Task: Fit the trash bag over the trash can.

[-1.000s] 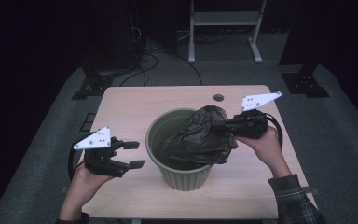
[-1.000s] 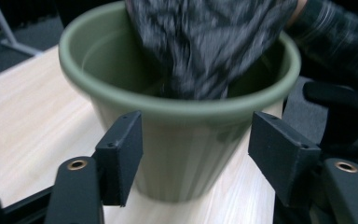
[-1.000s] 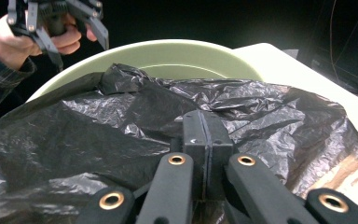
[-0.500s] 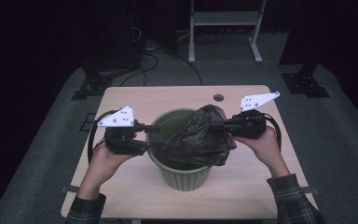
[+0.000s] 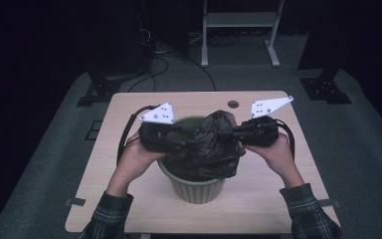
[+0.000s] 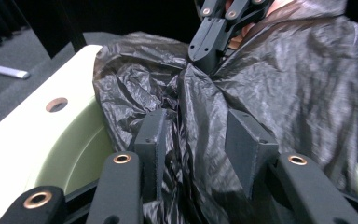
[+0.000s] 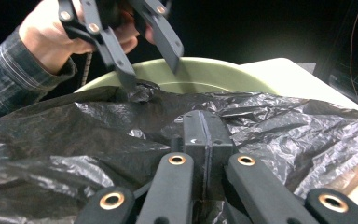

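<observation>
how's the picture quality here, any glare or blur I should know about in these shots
High view: dim room, lit table, bag detail lost in black. Left gripper view: sheen on the bag's folds, near jaws soft. Right gripper view: sharp creases, dark background.

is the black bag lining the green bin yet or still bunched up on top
Bunched up. The black bag sits crumpled over the green bin, whose inner wall is bare in the left gripper view; its rim is uncovered.

Both grippers, the left gripper [image 5: 179,139] and the right gripper [image 5: 231,133], are black, each topped by a grey three-cornered plate [image 5: 158,114] with small holes. Brass-coloured rivets [image 6: 121,158] dot the jaw linkages. Black cables [image 5: 125,137] trail back. The sleeves [image 5: 104,218] look like dark plaid flannel.
</observation>
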